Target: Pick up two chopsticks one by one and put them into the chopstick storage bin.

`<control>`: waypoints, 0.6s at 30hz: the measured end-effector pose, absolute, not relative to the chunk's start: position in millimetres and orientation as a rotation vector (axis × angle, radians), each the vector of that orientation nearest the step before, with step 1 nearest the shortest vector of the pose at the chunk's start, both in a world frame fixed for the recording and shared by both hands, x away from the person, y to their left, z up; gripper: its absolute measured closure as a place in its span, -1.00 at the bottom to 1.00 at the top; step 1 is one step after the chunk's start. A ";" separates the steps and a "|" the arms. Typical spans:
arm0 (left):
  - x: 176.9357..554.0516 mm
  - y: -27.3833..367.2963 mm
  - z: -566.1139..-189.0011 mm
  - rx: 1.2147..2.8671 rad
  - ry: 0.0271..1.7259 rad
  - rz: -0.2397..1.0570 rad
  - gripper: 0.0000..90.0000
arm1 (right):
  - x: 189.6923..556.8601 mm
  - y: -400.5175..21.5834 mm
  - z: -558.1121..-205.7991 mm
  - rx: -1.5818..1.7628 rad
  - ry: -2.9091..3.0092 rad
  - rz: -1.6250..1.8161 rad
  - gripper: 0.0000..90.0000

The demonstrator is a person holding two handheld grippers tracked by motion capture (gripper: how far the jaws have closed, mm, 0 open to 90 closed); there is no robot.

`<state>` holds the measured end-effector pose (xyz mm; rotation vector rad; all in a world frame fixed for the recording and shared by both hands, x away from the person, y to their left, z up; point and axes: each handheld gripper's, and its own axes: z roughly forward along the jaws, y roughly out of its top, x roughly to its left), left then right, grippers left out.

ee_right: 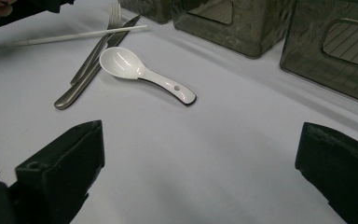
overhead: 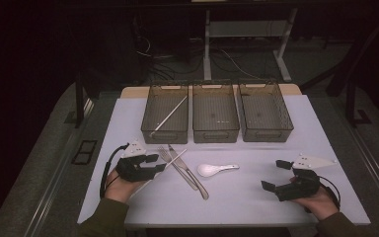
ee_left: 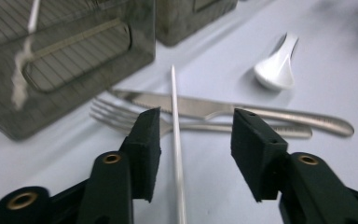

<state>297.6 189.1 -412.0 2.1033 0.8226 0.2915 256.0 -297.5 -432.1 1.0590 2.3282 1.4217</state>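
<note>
White, thin plastic chopstick (ee_left: 175,140) lies on the counter (overhead: 286,148) across a steel fork (ee_left: 116,116) and knife (ee_left: 279,116), between the left tool's (ee_left: 196,140) parted, not yet touching jaws. Advise closing squarely, lifting straight. Right tool (ee_right: 200,172) gapes, idle. Counter pale; room dark.

Brushed metal knife (ee_left: 233,112) and fork (ee_left: 121,116); glossy white ceramic-looking spoon (ee_right: 135,67) at centre; smooth white plastic-looking chopstick (ee_left: 176,140); smoky translucent plastic bins (overhead: 165,118); matt pale counter (overhead: 237,197); matt black pads (ee_left: 144,149).
</note>
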 end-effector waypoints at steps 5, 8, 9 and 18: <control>300.0 189.8 -418.3 2.153 0.839 0.273 0.31 | 256.0 -296.6 -432.1 1.053 2.333 1.417 -0.97; 301.0 189.1 -421.9 2.188 0.847 0.263 0.37 | 255.8 -296.3 -432.0 1.049 2.335 1.418 -0.97; 301.3 188.7 -422.7 2.202 0.854 0.259 0.39 | 255.8 -296.3 -432.0 1.050 2.335 1.417 -0.97; 302.9 186.3 -429.3 2.278 0.871 0.233 0.53 | 255.8 -296.2 -432.1 1.047 2.337 1.416 -0.97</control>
